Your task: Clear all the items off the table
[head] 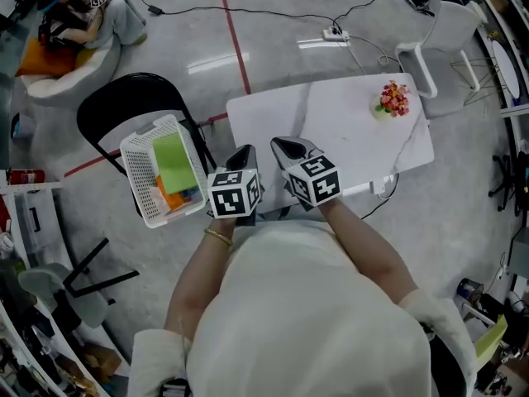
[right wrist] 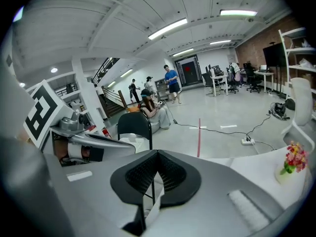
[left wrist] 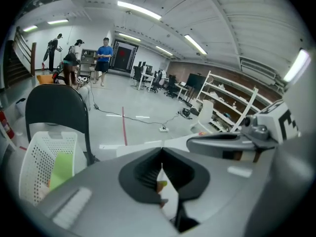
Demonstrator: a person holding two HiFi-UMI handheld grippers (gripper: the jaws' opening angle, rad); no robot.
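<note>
Your left gripper [head: 245, 152] and right gripper [head: 283, 145] sit side by side over the near edge of the white marble-pattern rectangular table [head: 331, 131]. Each gripper view shows its jaws pressed fully together with nothing gripped between them. The only item on the table is a small pot of pink and red flowers [head: 393, 99], standing upright near the far right corner, well apart from both grippers. To your left, a white perforated plastic basket [head: 139, 162] rests on the seat of a black folding chair [head: 106, 110]. The basket holds a flat light-green item [head: 172, 162] and an orange item [head: 172, 198] below it.
</note>
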